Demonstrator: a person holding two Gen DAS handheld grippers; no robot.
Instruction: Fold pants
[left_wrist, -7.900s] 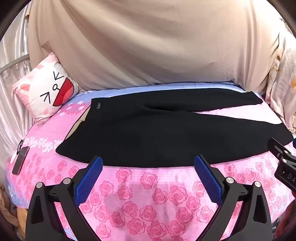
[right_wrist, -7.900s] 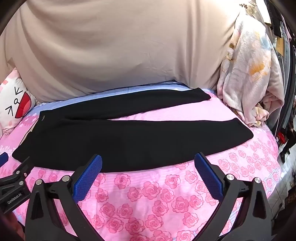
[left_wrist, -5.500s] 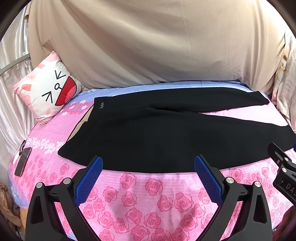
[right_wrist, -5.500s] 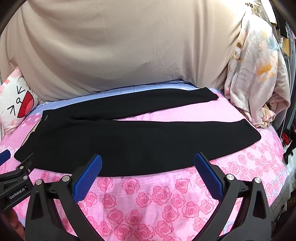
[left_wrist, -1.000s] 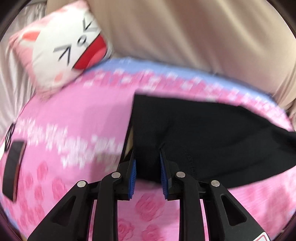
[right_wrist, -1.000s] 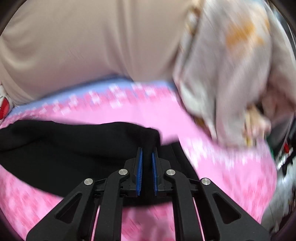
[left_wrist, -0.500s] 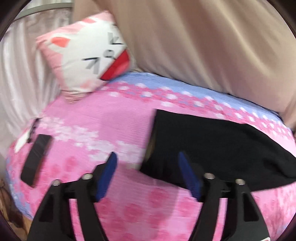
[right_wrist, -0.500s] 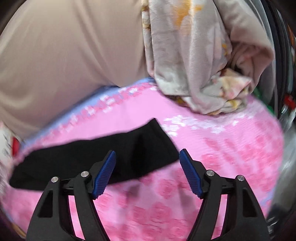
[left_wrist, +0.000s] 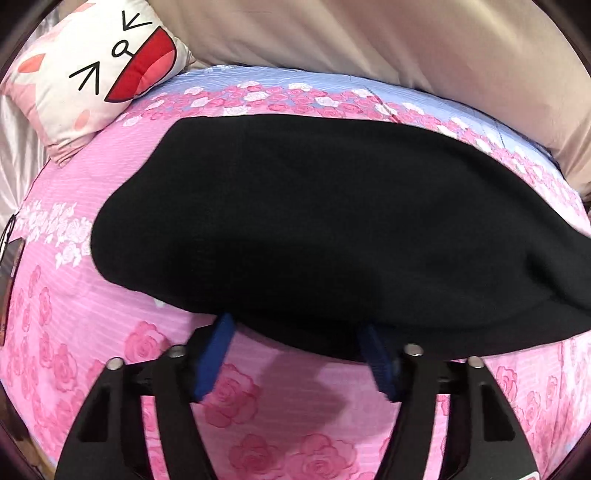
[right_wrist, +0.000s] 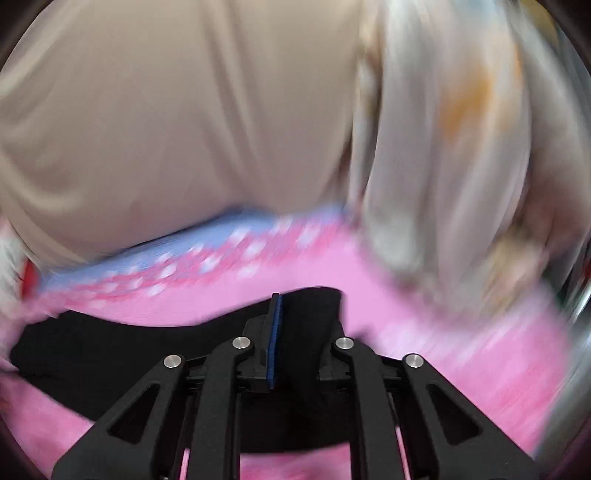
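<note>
The black pants (left_wrist: 332, 229) lie folded lengthwise on the pink rose-print bed (left_wrist: 110, 332), below a cartoon pillow (left_wrist: 96, 62). The left tool (left_wrist: 295, 332) is closing, its blue pads still apart at the near edge of the fabric. The right tool (right_wrist: 299, 332) is closing too, with the hem end bunched between its pads; the blur hides whether they press it.

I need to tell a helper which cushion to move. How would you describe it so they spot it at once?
On the pink rose-print bed, look to the far left corner beyond the black pants. The cushion leans there: white and pink, with a cartoon face and a wide red mouth.
</note>
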